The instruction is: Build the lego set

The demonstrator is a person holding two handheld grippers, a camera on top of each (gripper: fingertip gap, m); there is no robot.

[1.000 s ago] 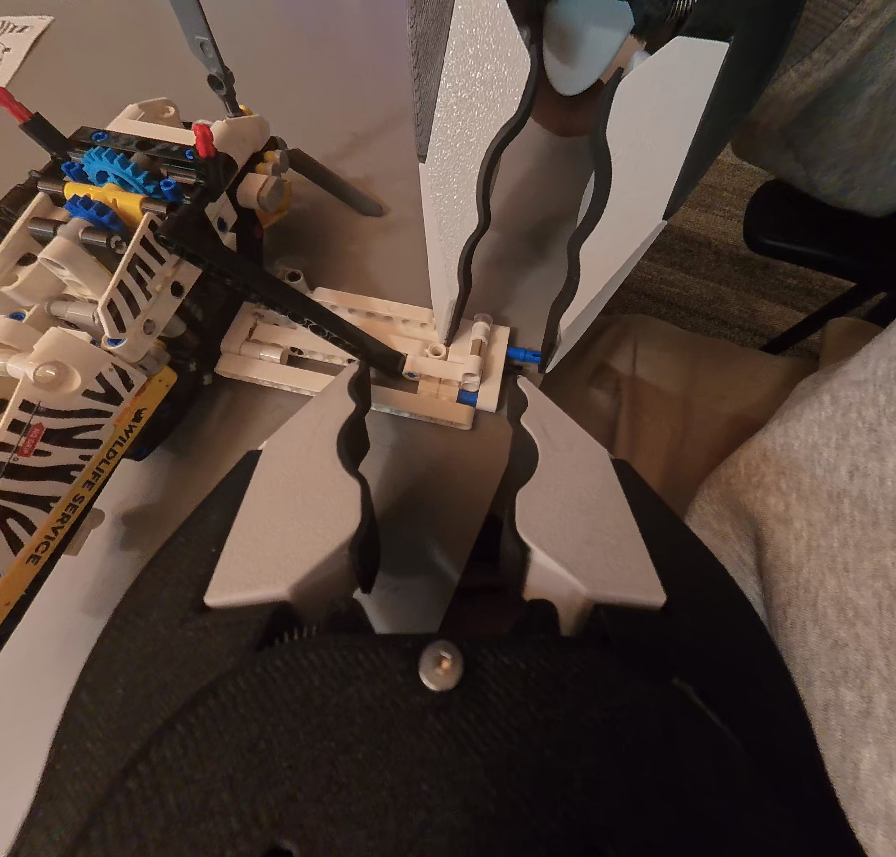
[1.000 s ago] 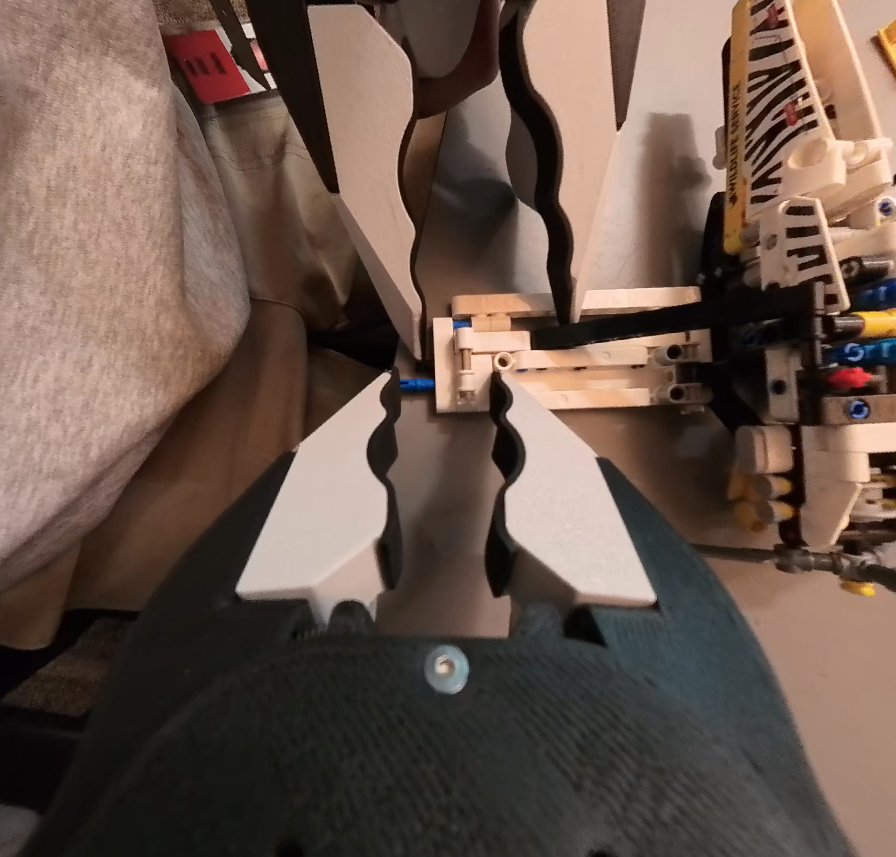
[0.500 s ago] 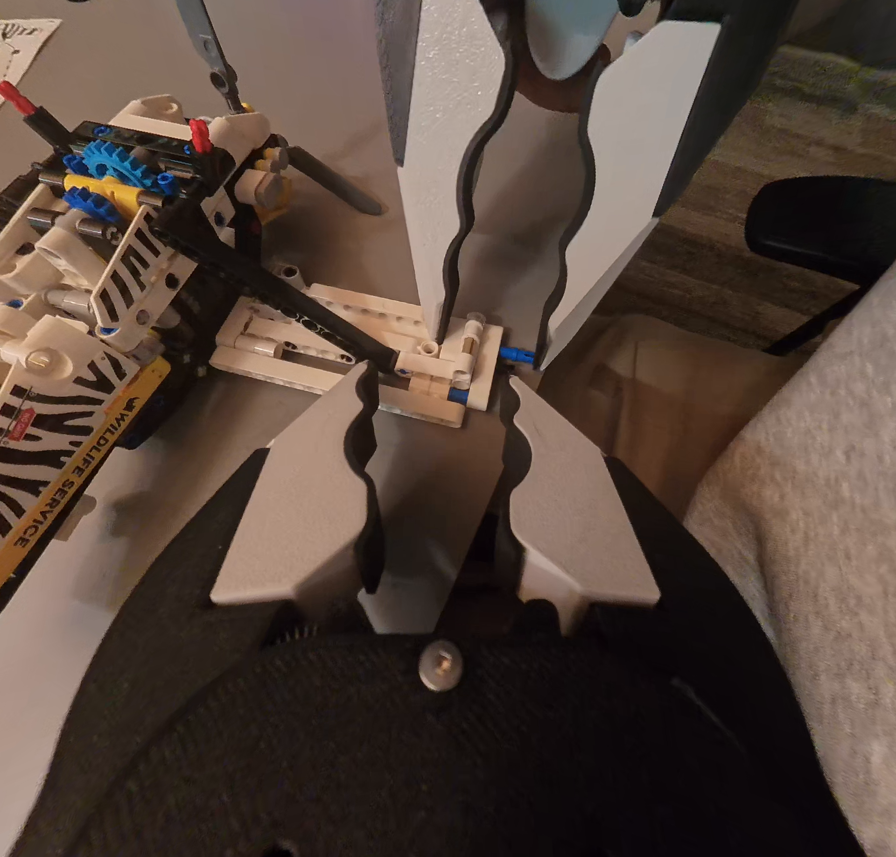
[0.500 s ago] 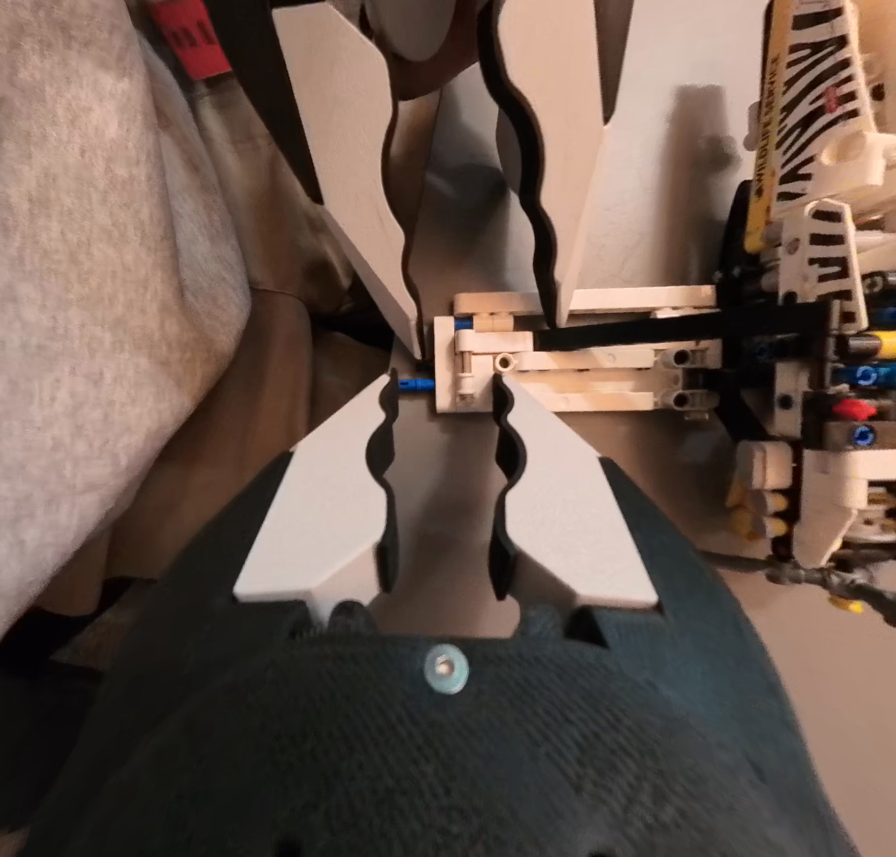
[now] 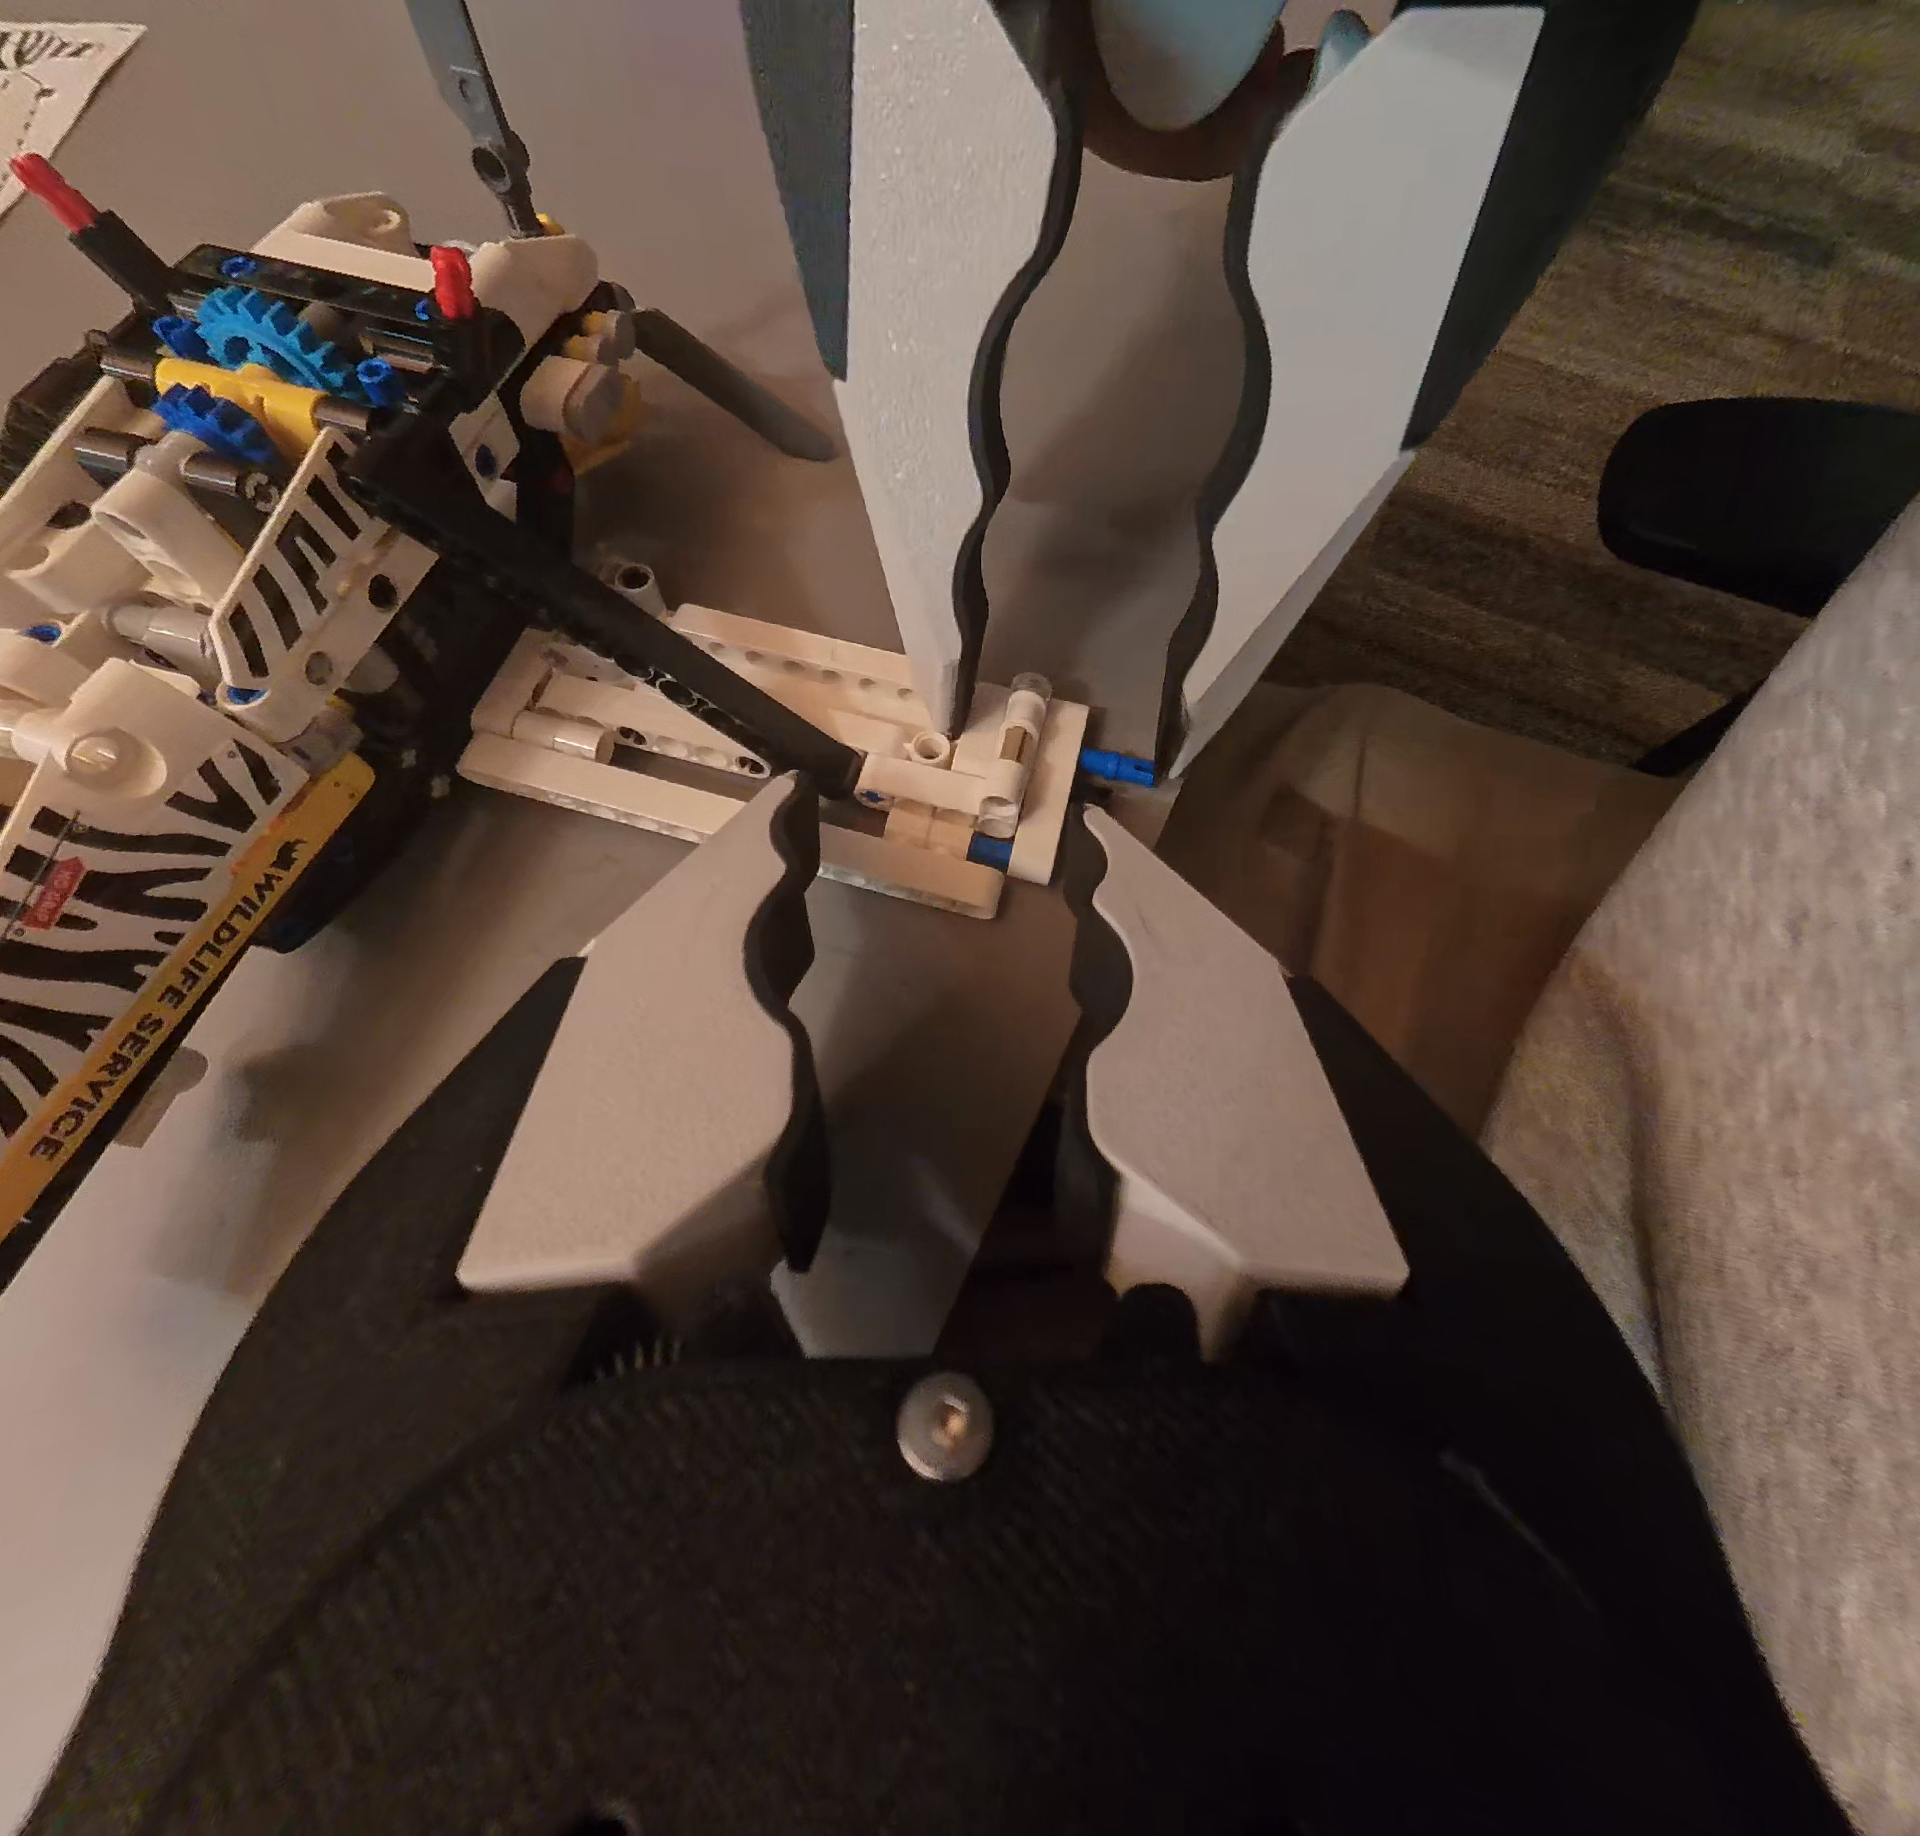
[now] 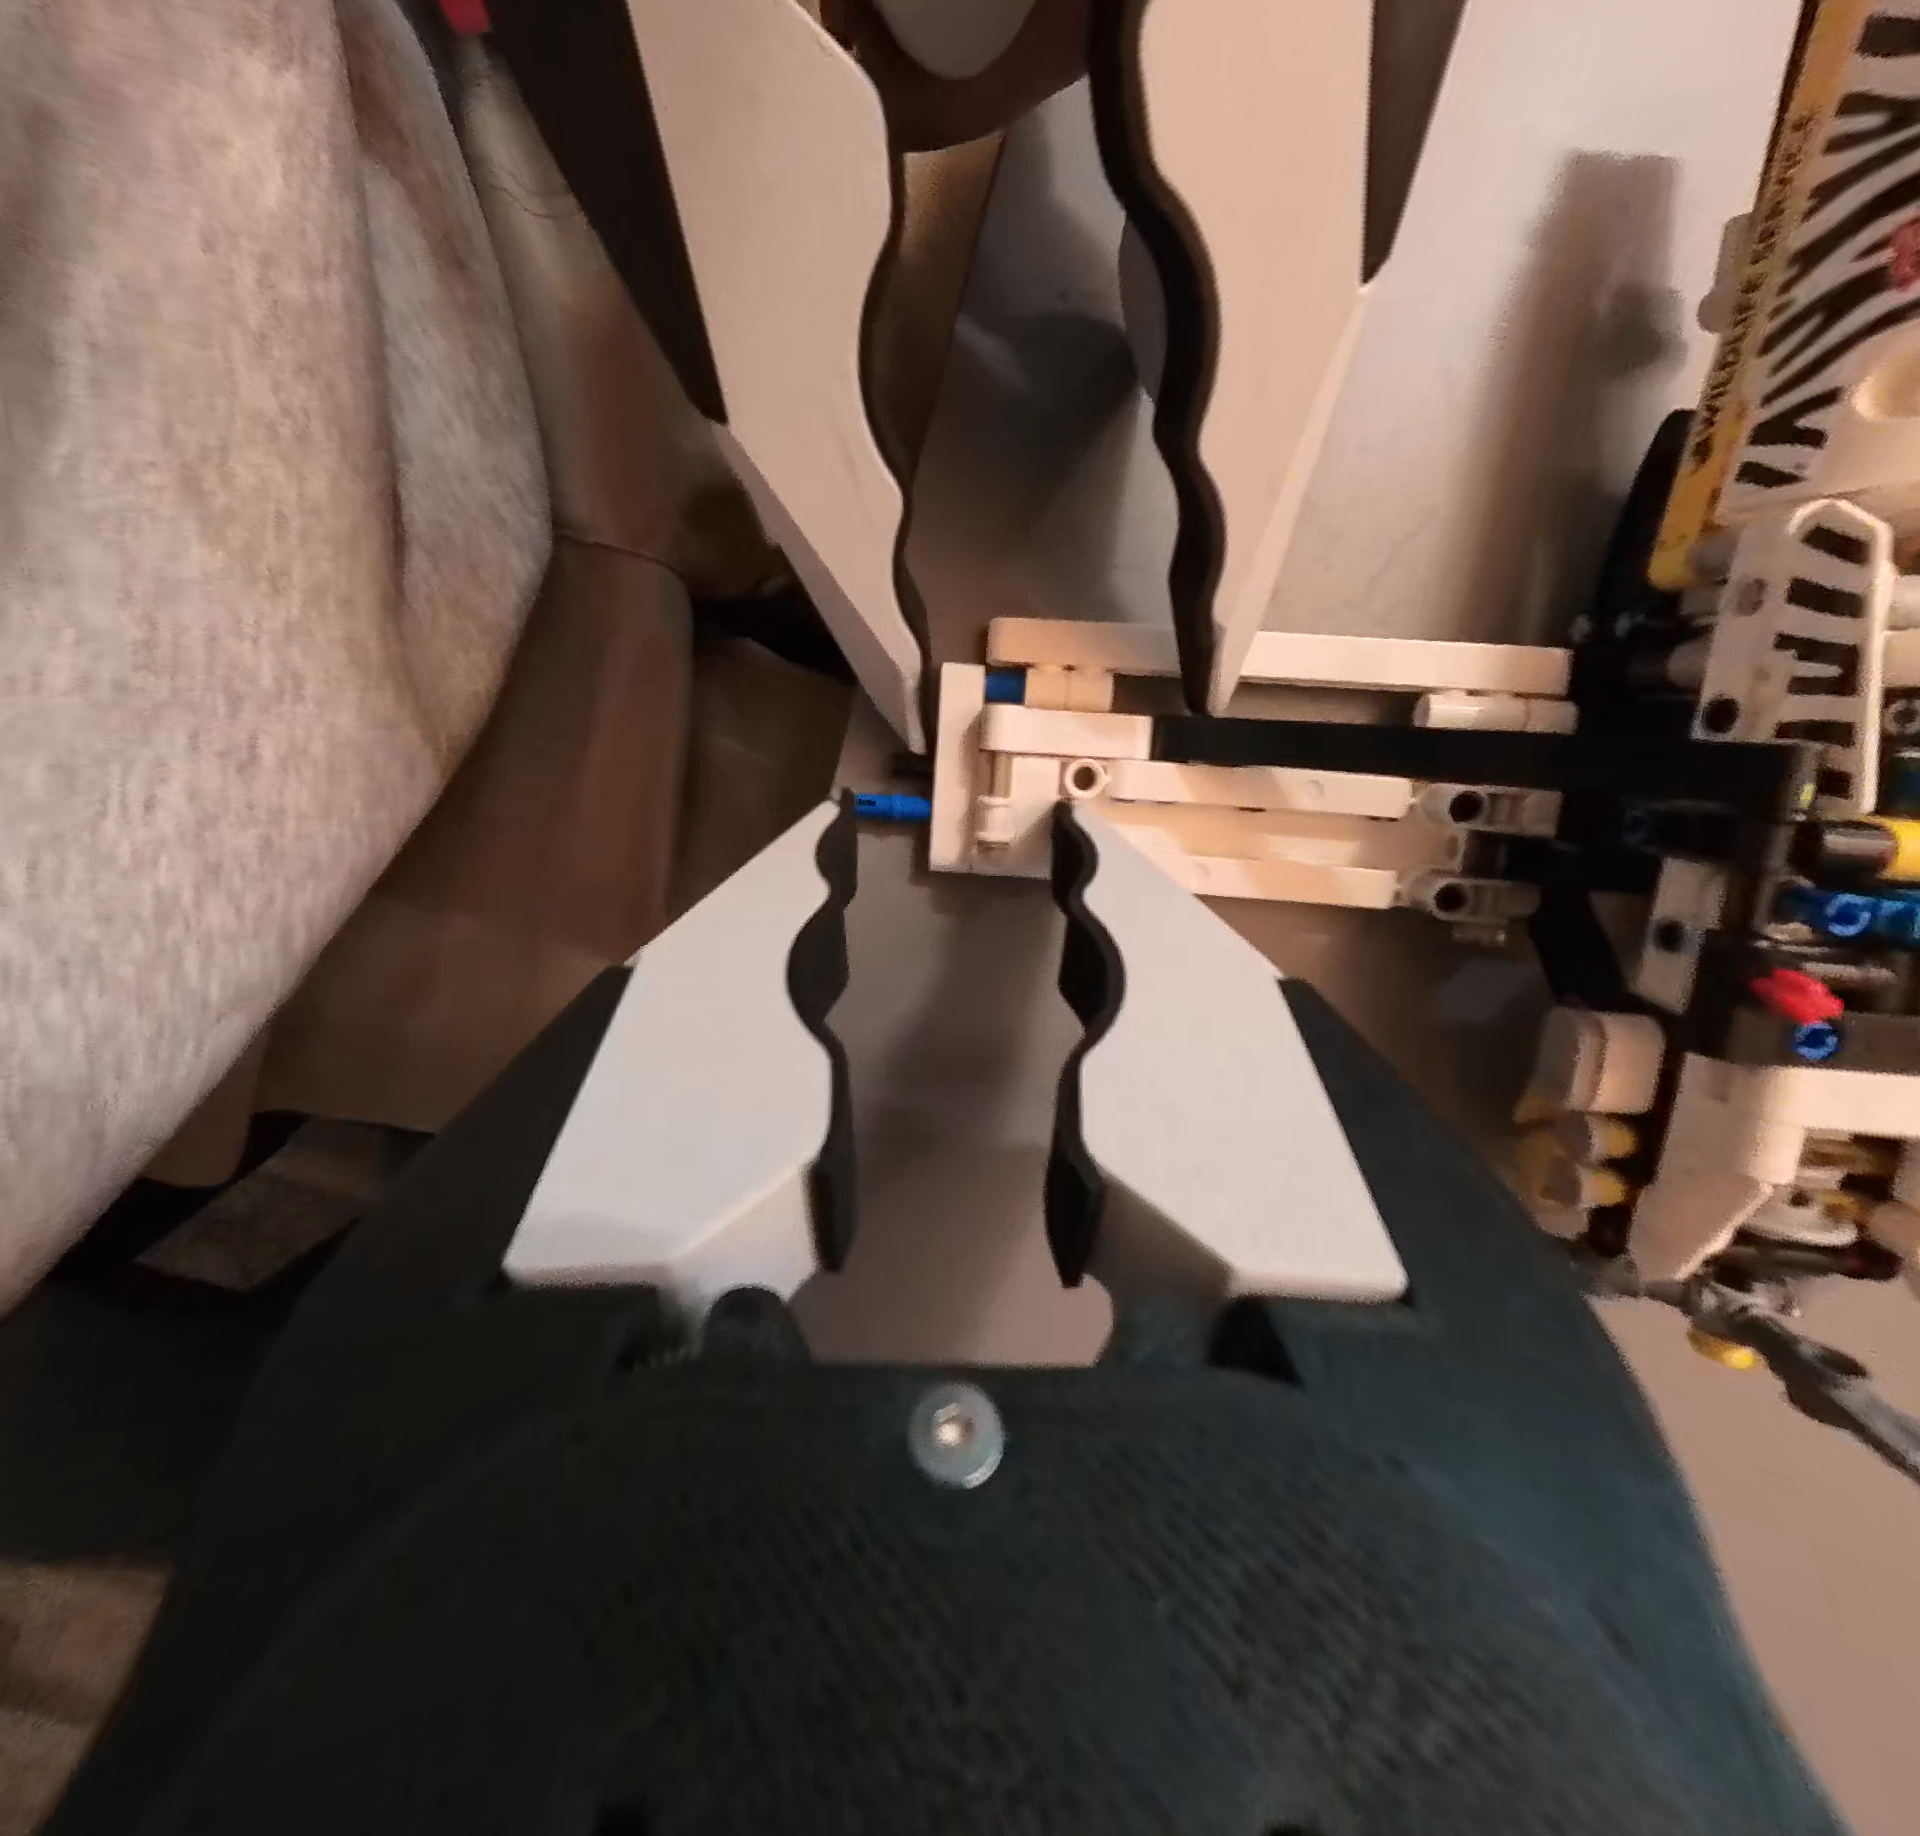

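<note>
The lego model [image 5: 187, 643], a partly built vehicle with zebra-striped panels, gears and a yellow side strip, rests on the grey table [image 5: 665, 124], at the left in the left wrist view and at the right in the right wrist view. From it a flat white frame [image 5: 790, 747] extends to the near table edge, with a black beam [image 5: 623, 633] laid along it and ending at a small white connector block [image 5: 966, 778]. A blue pin [image 5: 1117, 766] sticks out of the frame's end, over the table edge. The two tools face one another across this end. The left gripper [image 5: 940, 830] is parted, its tips either side of the frame's end, one close by the black beam's tip and the other just off the end plate; it grips nothing that can be confirmed. The right gripper [image 6: 951, 810] is likewise parted: one tip appears to touch the blue pin's outer end, the other sits against the white block beside a small round stud. Judged from this placing, the right tool is set to squeeze the pin into the frame, while the left brackets the same end, probably to steady it against that push. The pin is not yet seated. A slip of the tip off the pin's small end is the main risk. A person's grey sleeve [image 5: 1714, 1059] and tan trousers [image 5: 1351, 851] lie beyond the table edge.
</note>
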